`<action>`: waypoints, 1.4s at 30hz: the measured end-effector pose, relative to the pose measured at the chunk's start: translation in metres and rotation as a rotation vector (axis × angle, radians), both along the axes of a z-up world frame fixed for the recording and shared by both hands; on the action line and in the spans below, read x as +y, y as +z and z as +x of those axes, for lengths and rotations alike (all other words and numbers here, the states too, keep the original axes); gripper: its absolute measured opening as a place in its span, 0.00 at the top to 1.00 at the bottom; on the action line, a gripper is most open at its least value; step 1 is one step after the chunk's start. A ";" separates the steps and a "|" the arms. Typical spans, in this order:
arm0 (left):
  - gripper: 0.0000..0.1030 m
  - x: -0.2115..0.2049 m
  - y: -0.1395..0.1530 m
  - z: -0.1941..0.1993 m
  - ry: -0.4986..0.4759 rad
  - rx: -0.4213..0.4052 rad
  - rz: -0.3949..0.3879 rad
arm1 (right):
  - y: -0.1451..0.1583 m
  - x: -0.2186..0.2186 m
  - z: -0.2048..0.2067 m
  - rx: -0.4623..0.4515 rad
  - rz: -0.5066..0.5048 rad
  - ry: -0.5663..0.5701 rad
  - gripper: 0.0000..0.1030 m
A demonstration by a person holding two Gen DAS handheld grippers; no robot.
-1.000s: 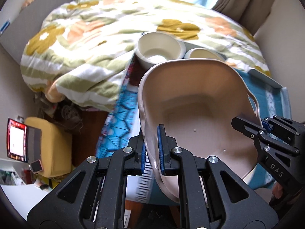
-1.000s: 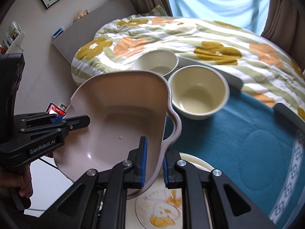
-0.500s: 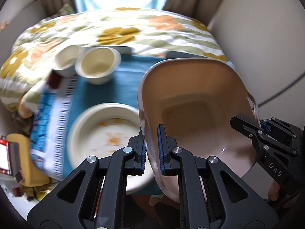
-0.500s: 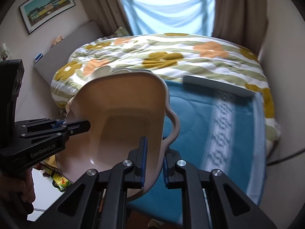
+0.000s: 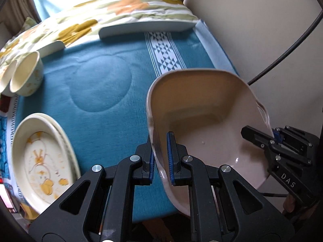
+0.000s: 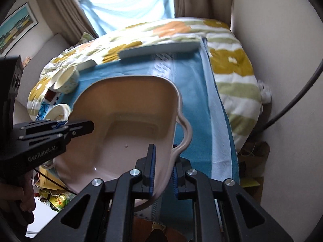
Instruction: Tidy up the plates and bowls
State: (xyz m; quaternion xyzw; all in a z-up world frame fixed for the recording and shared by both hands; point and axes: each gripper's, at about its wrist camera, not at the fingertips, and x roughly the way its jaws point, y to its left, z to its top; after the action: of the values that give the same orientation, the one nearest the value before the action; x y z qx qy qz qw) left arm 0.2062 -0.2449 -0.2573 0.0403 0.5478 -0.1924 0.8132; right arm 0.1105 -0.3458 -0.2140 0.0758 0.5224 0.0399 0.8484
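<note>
Pink lobed plastic dish [image 5: 206, 121], clamped by both grippers' fingers [image 5: 170, 157] [image 6: 151, 167], hangs unplaced over the teal-clothed counter's [image 5: 97, 84] right edge (bowls, plates already grouped left).

Both cameras ride just behind their tongs and look steeply down and forward, very near the pink dish [image 5: 203, 125] that fills the near part of each view. The left wrist view sits at the dish's left rim, the right wrist view at its right rim. Both share the teal cloth [image 5: 97, 84], the far flowered quilt [image 6: 232, 60] and each other's tongs.
</note>
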 end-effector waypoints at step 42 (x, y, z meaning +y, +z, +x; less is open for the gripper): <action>0.30 0.013 -0.024 0.004 0.036 -0.033 0.108 | -0.025 -0.014 0.003 -0.022 0.096 -0.066 0.72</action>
State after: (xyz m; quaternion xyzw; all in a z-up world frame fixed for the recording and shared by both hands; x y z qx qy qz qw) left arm 0.2103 -0.2322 -0.2816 0.0774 0.5445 -0.1472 0.8221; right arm 0.1137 -0.3598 -0.2390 0.1333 0.5076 0.0378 0.8504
